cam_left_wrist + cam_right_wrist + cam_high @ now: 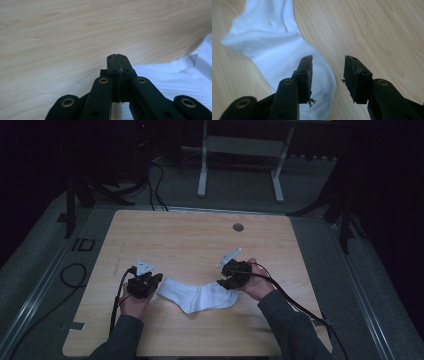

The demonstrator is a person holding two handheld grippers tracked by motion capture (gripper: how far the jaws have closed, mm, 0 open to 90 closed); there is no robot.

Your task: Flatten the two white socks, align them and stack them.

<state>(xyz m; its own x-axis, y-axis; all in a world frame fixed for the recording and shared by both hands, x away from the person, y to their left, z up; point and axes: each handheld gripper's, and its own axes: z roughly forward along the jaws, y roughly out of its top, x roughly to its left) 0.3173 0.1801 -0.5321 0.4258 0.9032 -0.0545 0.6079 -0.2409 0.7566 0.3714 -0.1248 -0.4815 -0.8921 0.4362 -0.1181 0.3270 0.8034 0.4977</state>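
Tabletop first: the pale wooden table (200, 235) carries a single white sock (197, 296), lying bent on the near part of the surface between your two hands, one end toward the left gripper and the other toward the right.

Your left gripper (117, 58) has its jaws pressed together, tips meeting along one thin seam. It sits just beside the sock's edge, and from its own view I cannot tell whether any fabric is caught in that seam; the cloth lies to its right and beneath it.

Your right gripper (328, 68) has its jaws spread, with a clear gap between them. One jaw hangs over the rounded end of the sock, the other over bare wood, so nothing is pinched there yet.

To take that end cleanly, shift the right gripper so both jaws straddle the cloth edge, lower until the lower tip slides along the wood, then close on the full thickness of fabric. Keep the left end steady while you do, and check that it truly holds cloth before you lift or fold.
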